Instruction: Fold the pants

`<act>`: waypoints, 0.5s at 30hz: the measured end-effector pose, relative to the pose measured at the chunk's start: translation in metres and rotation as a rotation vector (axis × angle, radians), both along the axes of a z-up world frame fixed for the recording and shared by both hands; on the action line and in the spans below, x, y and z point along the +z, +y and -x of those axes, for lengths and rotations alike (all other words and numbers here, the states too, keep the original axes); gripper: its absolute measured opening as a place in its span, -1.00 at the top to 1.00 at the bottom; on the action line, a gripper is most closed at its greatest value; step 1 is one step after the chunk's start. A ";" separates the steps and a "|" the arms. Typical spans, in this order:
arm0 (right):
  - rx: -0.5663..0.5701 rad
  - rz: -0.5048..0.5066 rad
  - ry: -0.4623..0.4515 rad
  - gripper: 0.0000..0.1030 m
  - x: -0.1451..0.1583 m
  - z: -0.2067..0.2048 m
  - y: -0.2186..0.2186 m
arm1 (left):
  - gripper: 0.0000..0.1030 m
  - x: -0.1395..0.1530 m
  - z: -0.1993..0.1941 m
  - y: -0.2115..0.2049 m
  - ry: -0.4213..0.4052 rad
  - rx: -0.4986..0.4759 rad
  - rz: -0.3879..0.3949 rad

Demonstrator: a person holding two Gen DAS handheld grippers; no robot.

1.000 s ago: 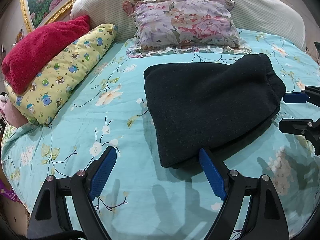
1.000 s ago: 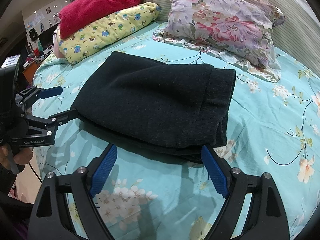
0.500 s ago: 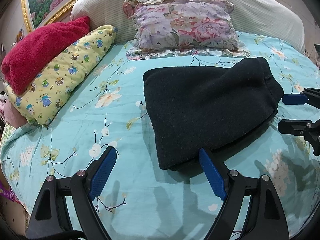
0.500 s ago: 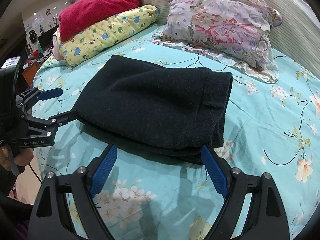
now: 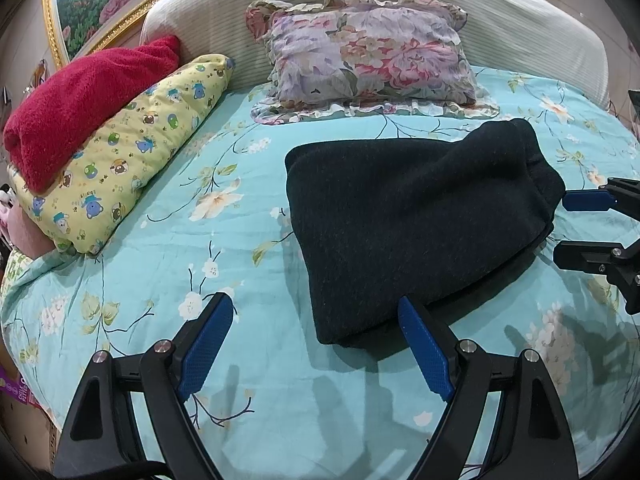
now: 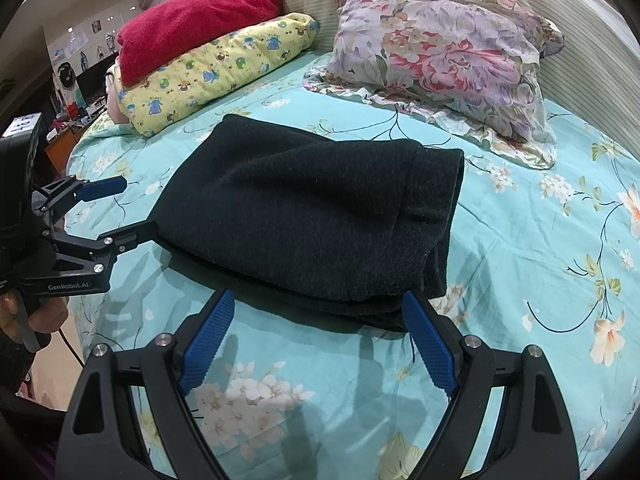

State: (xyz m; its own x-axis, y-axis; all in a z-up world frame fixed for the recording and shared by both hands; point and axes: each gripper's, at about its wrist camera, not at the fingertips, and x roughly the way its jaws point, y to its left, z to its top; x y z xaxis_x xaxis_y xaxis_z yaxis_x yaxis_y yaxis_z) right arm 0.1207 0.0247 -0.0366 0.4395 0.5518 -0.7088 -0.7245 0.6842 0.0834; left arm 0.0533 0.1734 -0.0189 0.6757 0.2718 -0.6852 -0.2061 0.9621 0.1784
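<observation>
The black pants lie folded into a thick bundle on the turquoise floral bedspread; they also show in the right wrist view. My left gripper is open and empty, just in front of the bundle's near left corner. My right gripper is open and empty, just in front of the bundle's near edge. Each gripper shows at the side of the other's view, the right one at the bundle's right end, the left one at its left end.
A floral pillow leans on the striped headboard behind the pants. A yellow cartoon-print pillow with a red blanket on it lies at the left. Room clutter stands beyond the bed's left edge.
Both grippers have drawn back slightly from the pants, so the bundle sits a little farther off. The pants have not moved and the jaws stay open.
</observation>
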 end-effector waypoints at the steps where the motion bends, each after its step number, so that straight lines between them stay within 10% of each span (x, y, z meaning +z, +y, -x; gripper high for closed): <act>1: 0.000 -0.002 0.000 -0.67 0.001 0.000 0.000 | -0.66 0.000 0.000 0.000 -0.001 0.001 0.000; 15: -0.001 -0.004 -0.001 -0.67 0.001 0.000 -0.001 | -0.66 0.003 -0.002 -0.001 -0.006 0.006 0.001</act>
